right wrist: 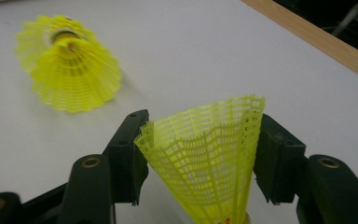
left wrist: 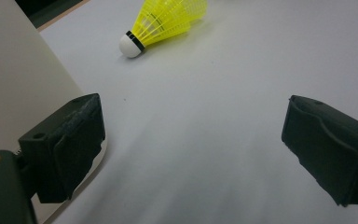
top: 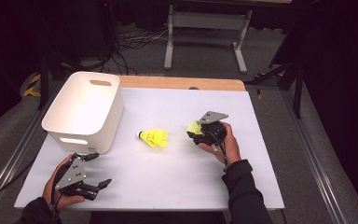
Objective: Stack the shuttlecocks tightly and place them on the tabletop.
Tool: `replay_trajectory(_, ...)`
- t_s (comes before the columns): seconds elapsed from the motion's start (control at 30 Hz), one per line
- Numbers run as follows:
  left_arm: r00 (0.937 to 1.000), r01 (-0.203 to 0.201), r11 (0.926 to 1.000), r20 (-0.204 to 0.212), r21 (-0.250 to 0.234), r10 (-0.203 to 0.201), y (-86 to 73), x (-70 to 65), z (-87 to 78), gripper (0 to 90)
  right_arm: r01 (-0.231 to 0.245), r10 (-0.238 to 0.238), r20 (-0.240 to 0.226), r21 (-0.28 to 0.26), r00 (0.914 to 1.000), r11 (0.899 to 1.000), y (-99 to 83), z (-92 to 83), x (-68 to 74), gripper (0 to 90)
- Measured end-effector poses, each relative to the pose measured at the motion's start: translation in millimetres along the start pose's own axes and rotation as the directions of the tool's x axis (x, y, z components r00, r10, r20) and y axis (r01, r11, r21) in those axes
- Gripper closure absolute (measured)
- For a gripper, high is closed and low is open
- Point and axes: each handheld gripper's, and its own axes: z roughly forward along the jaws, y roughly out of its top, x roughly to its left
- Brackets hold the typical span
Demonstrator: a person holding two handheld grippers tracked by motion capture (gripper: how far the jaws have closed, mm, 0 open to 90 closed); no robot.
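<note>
Right gripper [right wrist: 198,158] clamps a shuttlecock [right wrist: 209,163] by the skirt, lifted off the table [top: 168,182], likely bound for the bin [top: 84,112]. Two more, stacked [top: 154,138], lie mid-table. Left gripper [left wrist: 191,140] waits open, empty, beside the bin.

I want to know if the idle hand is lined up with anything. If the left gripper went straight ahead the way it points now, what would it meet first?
Probably the yellow shuttlecock lying on the white table; the left gripper points slightly right of it, so it might just slide past.
</note>
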Motion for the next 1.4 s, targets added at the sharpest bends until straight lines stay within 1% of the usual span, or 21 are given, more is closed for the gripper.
replay_trajectory(0.1, 1.0, 0.002, 1.0, 0.003, 0.0, -0.002, 0.0, -0.2, -0.1, 6.7, 0.004, -0.006, -0.038, -0.041, 0.9993, 0.999, 6.2, -3.8, 12.6, 43.0)
replay_trajectory(0.13, 1.0, 0.002, 1.0, 0.003, 0.0, -0.002, 0.0, -0.2, -0.1, 6.7, 0.004, -0.006, -0.038, -0.041, 0.9993, 0.999, 6.2, -3.8, 12.6, 43.0)
replay_trajectory(0.23, 1.0, 0.005, 1.0, 0.002, -0.001, -0.005, -0.1, -0.6, -0.6, 6.7, 0.009, -0.016, -0.095, -0.078, 0.9953, 0.997, 11.8, -4.4, 28.4, 43.1)
replay_trajectory(0.3, 1.0, 0.007, 1.0, 0.002, -0.002, -0.007, -0.1, -0.6, -0.8, 6.7, 0.002, -0.014, -0.123, -0.094, 0.9923, 0.996, 13.0, -2.5, 34.5, 42.8)
replay_trajectory(0.33, 1.0, 0.007, 1.0, 0.001, -0.002, -0.007, -0.1, -0.7, -0.9, 6.7, 0.004, -0.016, -0.129, -0.096, 0.9915, 0.995, 13.4, -1.4, 37.2, 42.5)
replay_trajectory(0.37, 1.0, 0.006, 1.0, 0.001, -0.003, -0.006, 0.0, -0.8, -1.0, 6.7, 0.01, -0.024, -0.142, -0.1, 0.9895, 0.995, 13.3, 1.2, 43.2, 41.9)
replay_trajectory(0.43, 1.0, 0.005, 1.0, 0.0, -0.003, -0.005, 0.1, -0.9, -1.3, 6.7, 0.023, -0.04, -0.162, -0.102, 0.986, 0.995, 11.4, 3.3, 48.8, 41.7)
replay_trajectory(0.53, 1.0, 0.002, 1.0, 0.001, -0.006, -0.002, 0.2, -0.8, -1.6, 6.6, 0.023, -0.042, -0.181, -0.106, 0.9827, 0.994, 6.9, 3.2, 53.6, 41.1)
replay_trajectory(0.57, 1.0, 0.002, 1.0, 0.001, -0.006, -0.002, 0.2, -0.8, -1.6, 6.6, 0.023, -0.042, -0.181, -0.106, 0.9827, 0.994, 6.9, 3.2, 53.6, 41.1)
replay_trajectory(0.6, 1.0, 0.0, 1.0, -0.001, -0.005, 0.0, 0.3, -0.9, -1.7, 6.7, 0.017, -0.039, -0.194, -0.115, 0.9803, 0.993, 3.9, 2.2, 54.6, 40.4)
replay_trajectory(0.7, 1.0, -0.004, 1.0, -0.003, -0.003, 0.004, 0.5, -1.2, -2.1, 6.7, 0.02, -0.042, -0.189, -0.118, 0.981, 0.993, 2.1, 1.4, 54.2, 39.4)
replay_trajectory(0.77, 1.0, -0.003, 1.0, -0.002, -0.001, 0.003, 0.6, -1.4, -2.3, 6.7, 0.004, -0.028, -0.197, -0.122, 0.98, 0.993, -0.6, 0.6, 51.7, 39.3)
replay_trajectory(0.83, 1.0, -0.006, 1.0, -0.005, -0.002, 0.006, 0.5, -0.9, -2.2, 6.7, 0.0, -0.025, -0.202, -0.121, 0.9791, 0.993, -1.4, 0.6, 51.5, 39.2)
replay_trajectory(0.87, 1.0, -0.004, 1.0, -0.003, -0.003, 0.004, 0.4, -0.7, -2.2, 6.7, 0.009, -0.032, -0.202, -0.112, 0.979, 0.994, -3.2, 0.3, 52.2, 38.6)
replay_trajectory(0.93, 1.0, -0.005, 1.0, -0.004, -0.002, 0.005, 0.3, -0.7, -2.1, 6.7, 0.011, -0.033, -0.203, -0.109, 0.9786, 0.994, -5.2, -0.7, 52.1, 38.2)
replay_trajectory(1.13, 1.0, -0.004, 1.0, 0.0, 0.0, 0.004, 0.5, -1.3, -2.0, 6.7, -0.002, -0.021, -0.202, -0.109, 0.9792, 0.994, -10.5, -3.8, 49.7, 37.1)
replay_trajectory(1.2, 1.0, -0.004, 1.0, -0.002, 0.0, 0.004, 0.6, -1.5, -2.0, 6.7, 0.004, -0.024, -0.189, -0.108, 0.9817, 0.994, -13.5, -5.3, 48.9, 35.9)
replay_trajectory(1.4, 1.0, -0.004, 1.0, -0.002, 0.0, 0.004, 0.7, -1.9, -2.0, 6.7, 0.011, -0.029, -0.185, -0.096, 0.9824, 0.995, -20.0, -6.9, 48.0, 34.6)
